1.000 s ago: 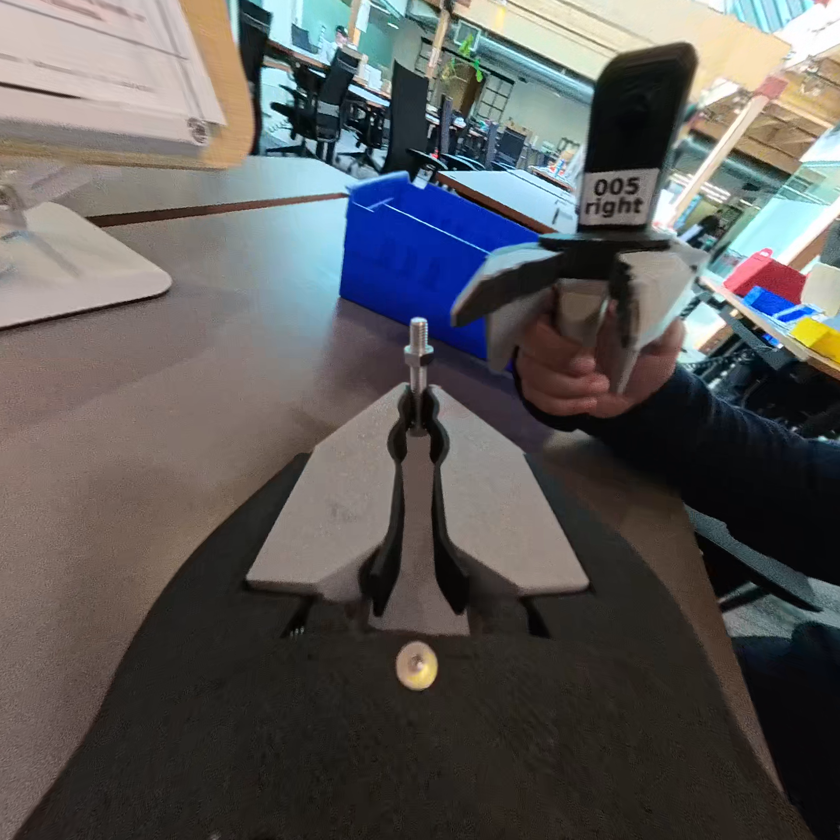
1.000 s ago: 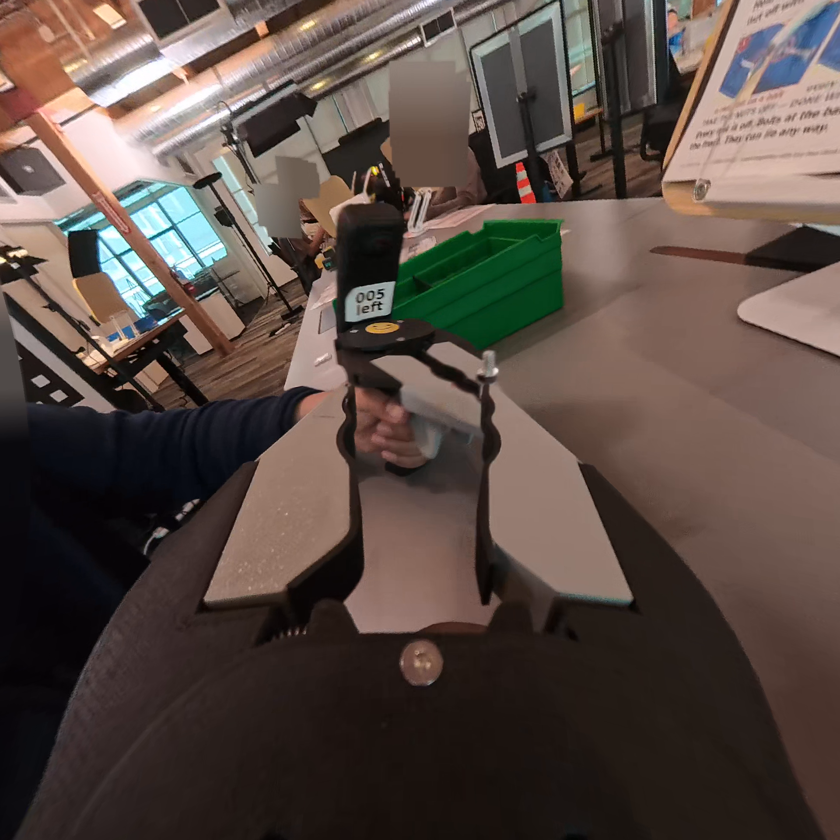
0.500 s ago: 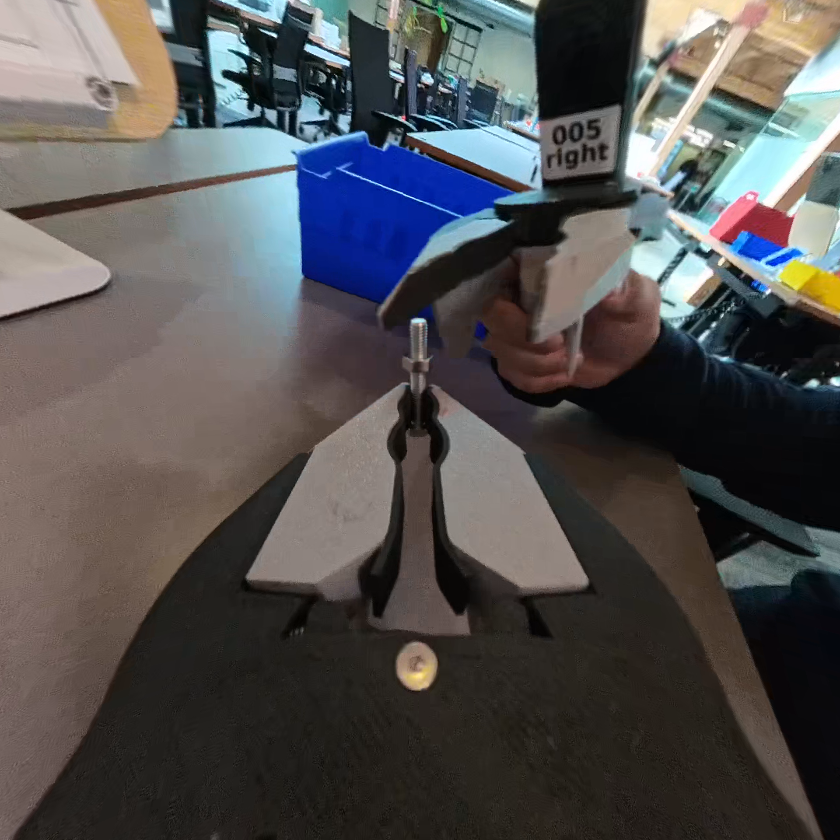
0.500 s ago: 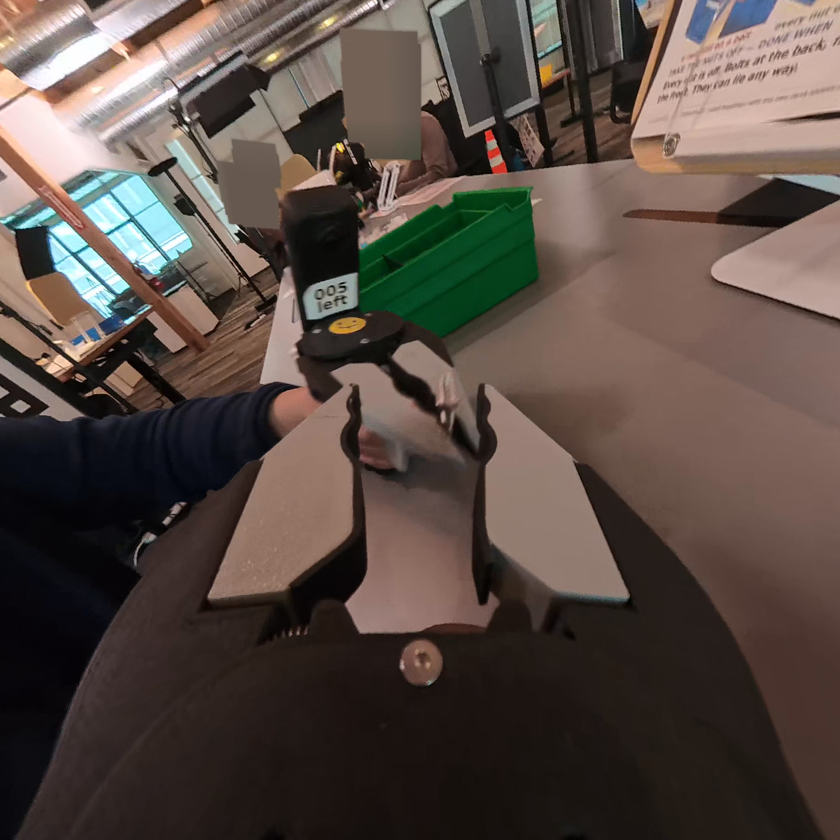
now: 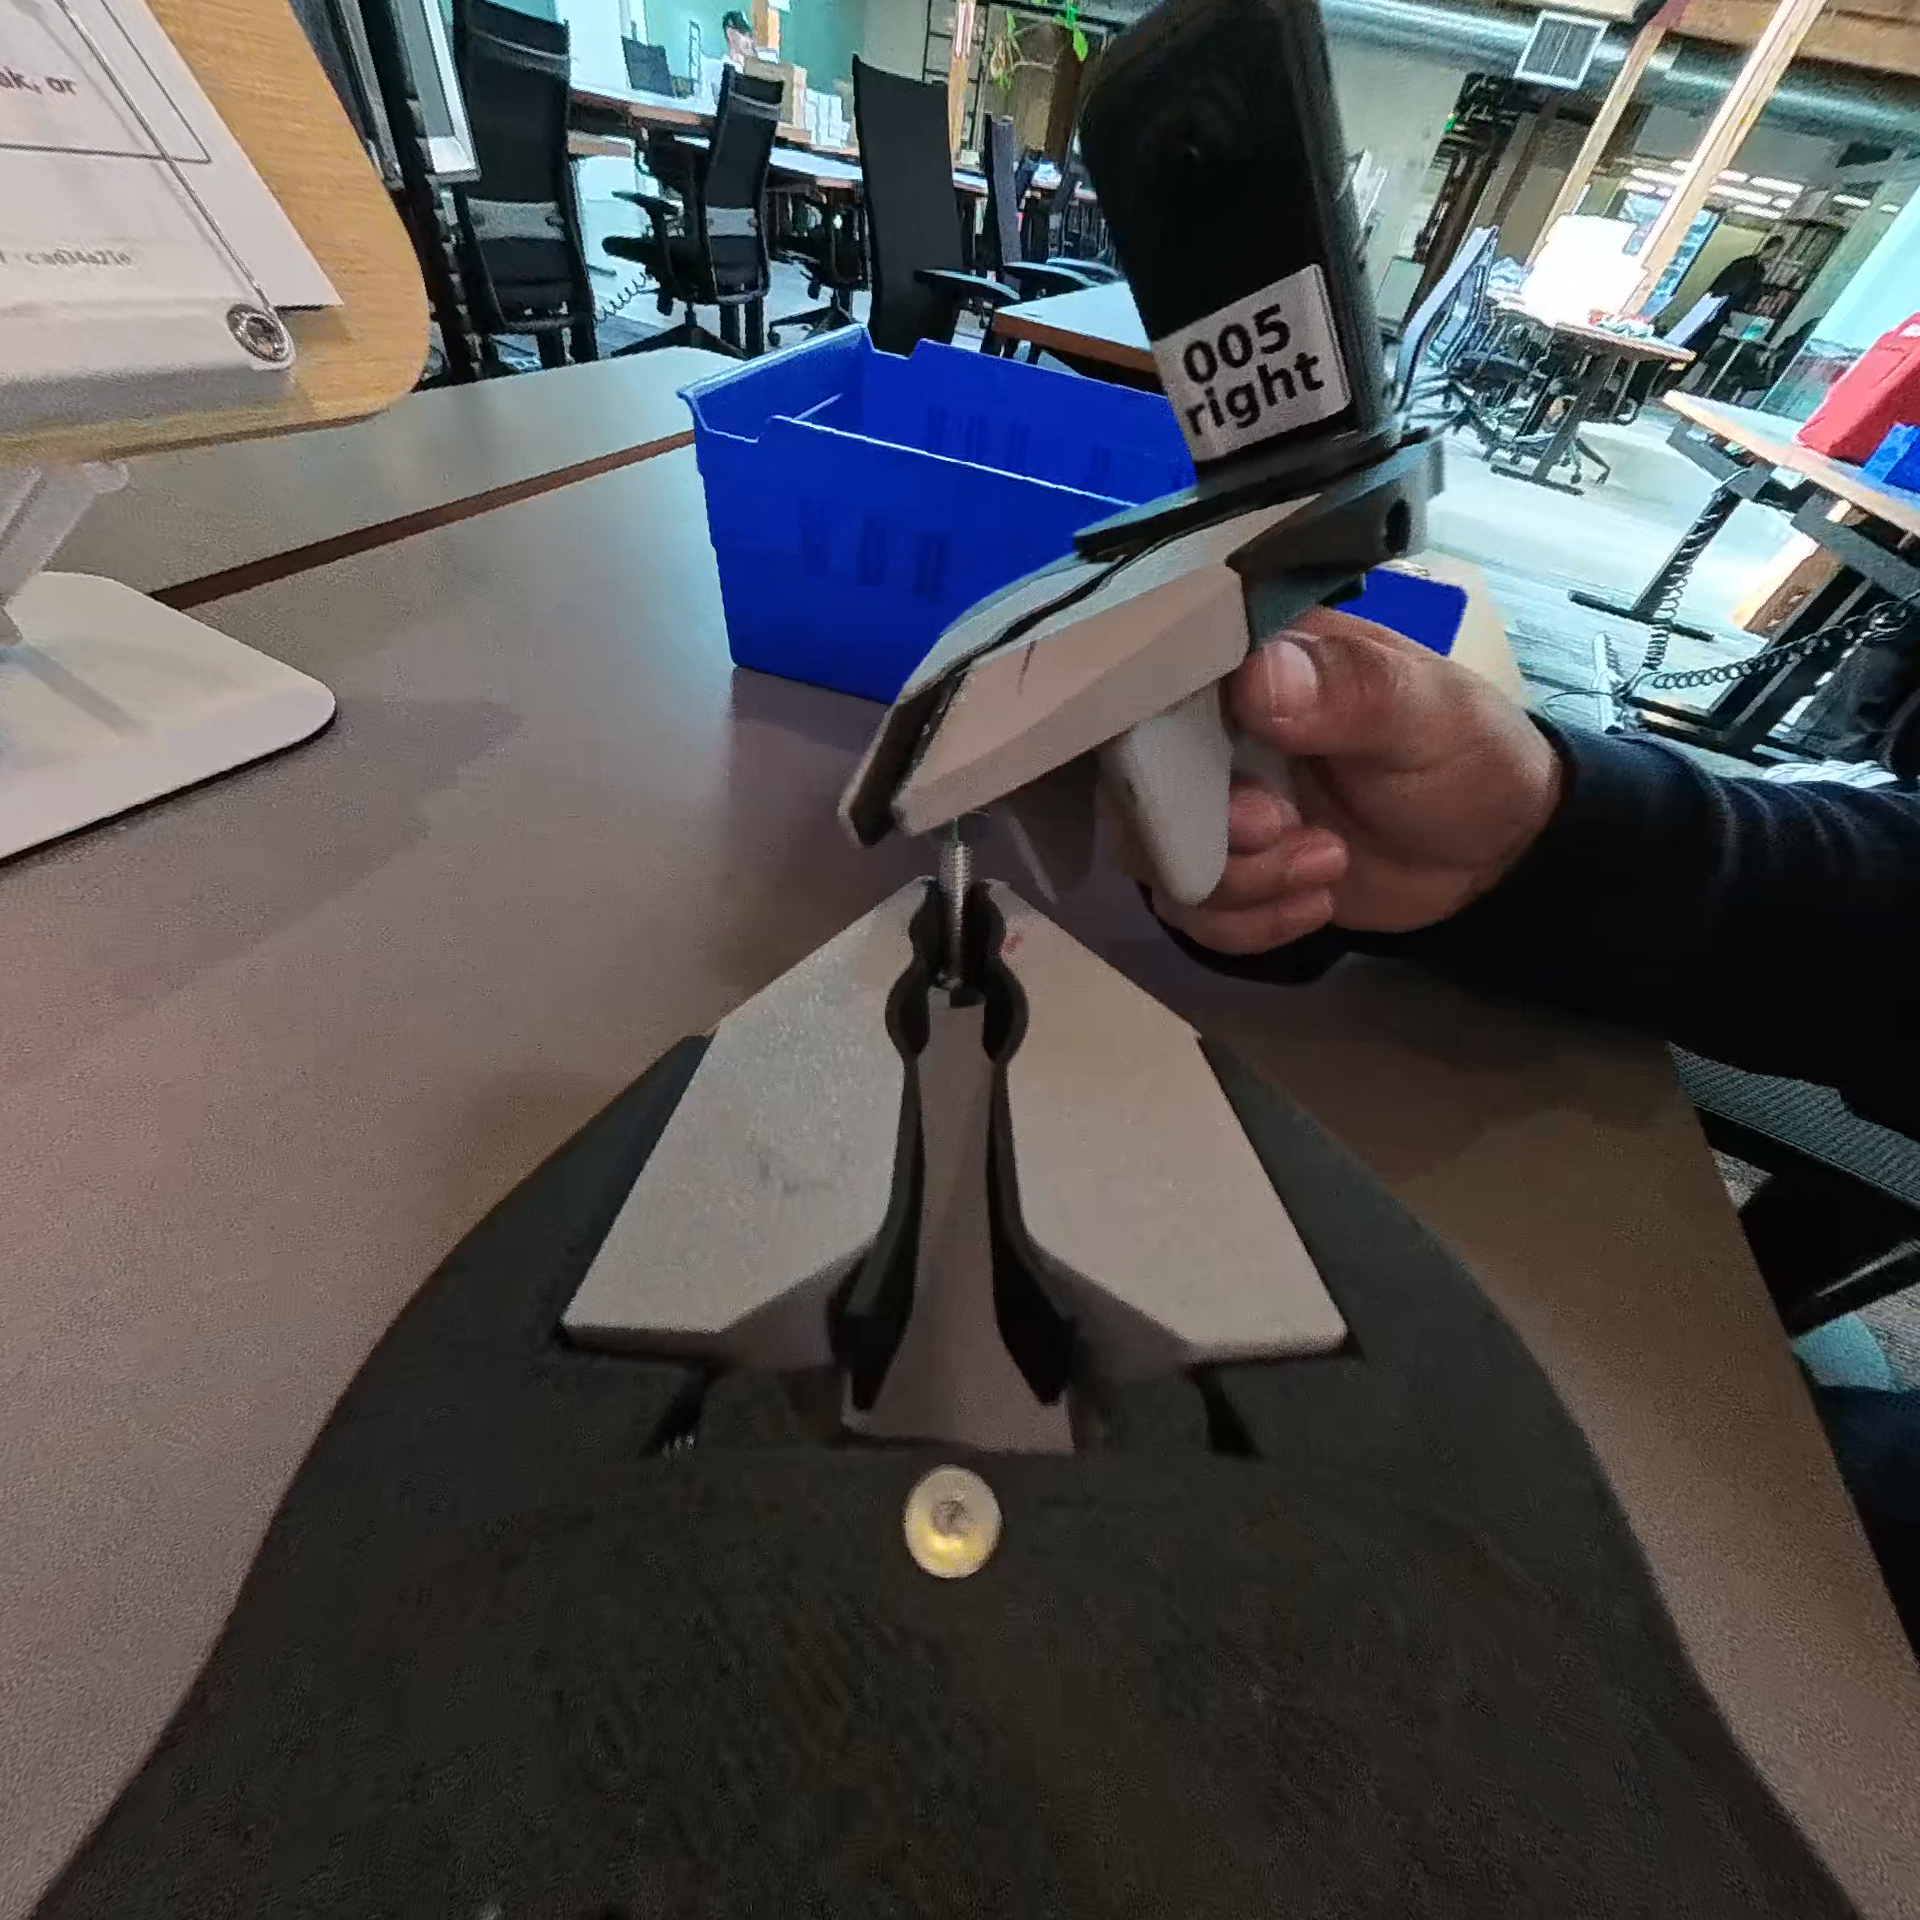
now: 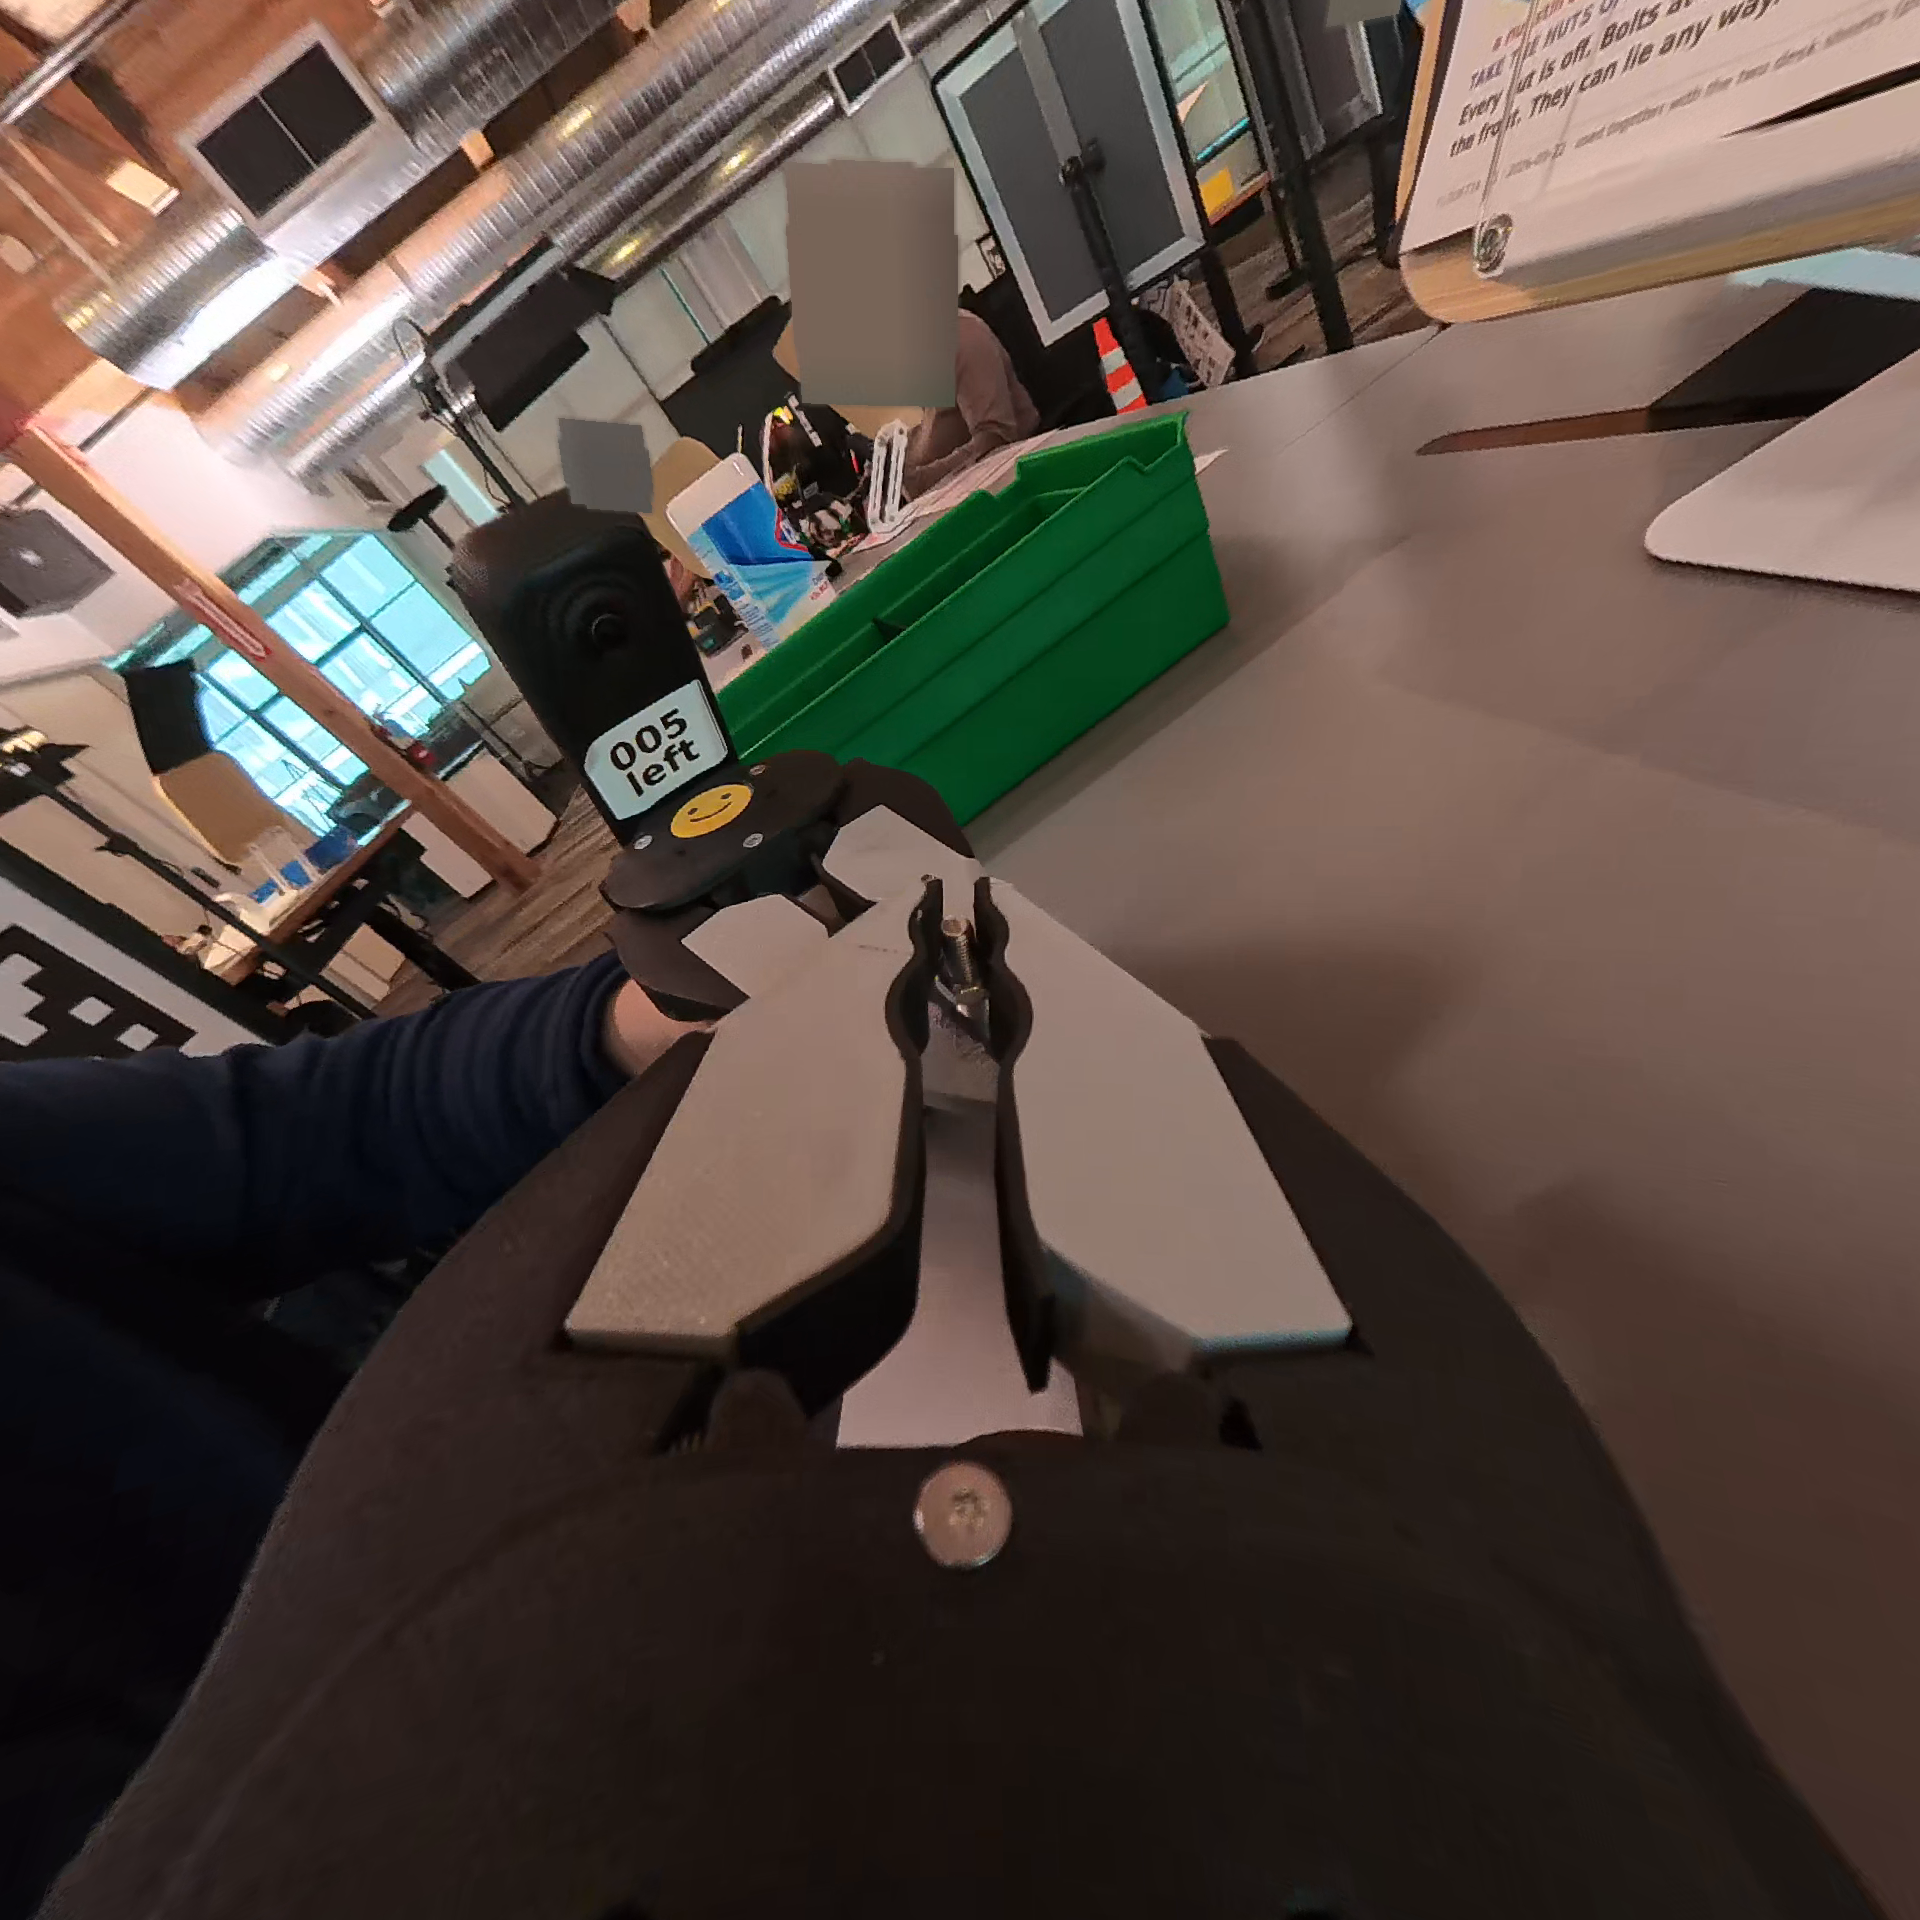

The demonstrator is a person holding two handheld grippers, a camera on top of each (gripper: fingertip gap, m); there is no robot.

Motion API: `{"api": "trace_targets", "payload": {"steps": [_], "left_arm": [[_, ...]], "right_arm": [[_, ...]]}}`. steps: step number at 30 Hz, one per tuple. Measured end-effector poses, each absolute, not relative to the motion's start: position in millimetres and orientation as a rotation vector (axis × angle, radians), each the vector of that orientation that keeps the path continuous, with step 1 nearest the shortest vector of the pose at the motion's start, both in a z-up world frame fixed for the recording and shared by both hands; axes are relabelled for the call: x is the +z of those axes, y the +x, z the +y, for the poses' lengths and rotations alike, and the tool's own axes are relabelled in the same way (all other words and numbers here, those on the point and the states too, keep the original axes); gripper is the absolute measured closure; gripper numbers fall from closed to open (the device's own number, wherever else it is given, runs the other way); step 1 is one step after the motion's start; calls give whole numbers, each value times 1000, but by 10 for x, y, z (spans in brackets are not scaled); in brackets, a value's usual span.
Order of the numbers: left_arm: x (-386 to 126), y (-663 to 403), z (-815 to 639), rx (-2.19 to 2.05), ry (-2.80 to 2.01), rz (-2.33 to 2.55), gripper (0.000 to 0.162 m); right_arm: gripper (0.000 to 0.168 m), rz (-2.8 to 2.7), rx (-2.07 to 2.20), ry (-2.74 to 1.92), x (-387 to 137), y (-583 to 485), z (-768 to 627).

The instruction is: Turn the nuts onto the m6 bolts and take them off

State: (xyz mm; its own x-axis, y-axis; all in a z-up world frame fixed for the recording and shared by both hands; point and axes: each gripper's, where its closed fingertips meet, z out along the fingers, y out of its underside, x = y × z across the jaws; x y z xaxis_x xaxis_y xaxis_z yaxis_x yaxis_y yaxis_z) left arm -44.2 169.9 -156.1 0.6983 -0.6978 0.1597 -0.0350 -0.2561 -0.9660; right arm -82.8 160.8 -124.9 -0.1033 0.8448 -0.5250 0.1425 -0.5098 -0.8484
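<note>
My left gripper (image 5: 956, 940) is shut on the lower shank of a steel bolt (image 5: 954, 883) and holds it upright above the grey table (image 5: 312, 935). My right gripper (image 5: 883, 816) reaches in from the right and covers the bolt's top. In the right wrist view my right gripper (image 6: 956, 966) is closed around the nut (image 6: 971, 995) on the bolt (image 6: 954, 935), whose threaded tip sticks out between the fingers. The left gripper's fingers (image 6: 894, 847) lie just beyond and below. The nut is hidden in the left wrist view.
A blue bin (image 5: 935, 520) stands on the table behind the bolt. A green divided bin (image 6: 997, 644) stands on the left side of the table. A white stand base (image 5: 125, 707) with a sign board above it (image 6: 1662, 156) is at the back. Chairs and desks lie beyond. Tip to tip, the grippers are about 4 centimetres apart.
My right gripper was open and off to the side. It has moved over the bolt and closed on the nut. My left gripper has kept hold of the bolt.
</note>
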Motion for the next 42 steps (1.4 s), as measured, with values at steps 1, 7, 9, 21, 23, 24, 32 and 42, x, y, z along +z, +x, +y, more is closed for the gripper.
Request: {"api": "trace_targets", "payload": {"steps": [1,7,9,21,23,24,32,42], "left_arm": [[-1562,-442,1705,-706,-1733,581,159],[-1407,-417,1645,-850,-1649,548,140],[-1374,-450,1645,-864,-1633,540,128],[-1509,-494,1707,-747,-1697,571,130],[-1525,-479,1707,-737,-1705,583,130],[-1531,-474,1708,-732,-1708,586,131],[-1548,-469,1718,-741,-1721,586,131],[-1576,-465,1696,-715,-1738,598,130]], "right_arm": [[166,-1093,1635,-1628,-1257,-827,1622],[167,-1111,1416,-1578,-1133,-777,1644],[167,-1066,1353,-1592,-1082,-707,1733],[167,-768,729,-1715,-211,1352,2740],[165,-771,636,-1857,-625,1582,2943],[160,-770,595,-1908,-818,1664,3017],[136,-802,488,-1767,-306,1644,3017],[121,-1003,551,-1777,-749,1229,2374]]}}
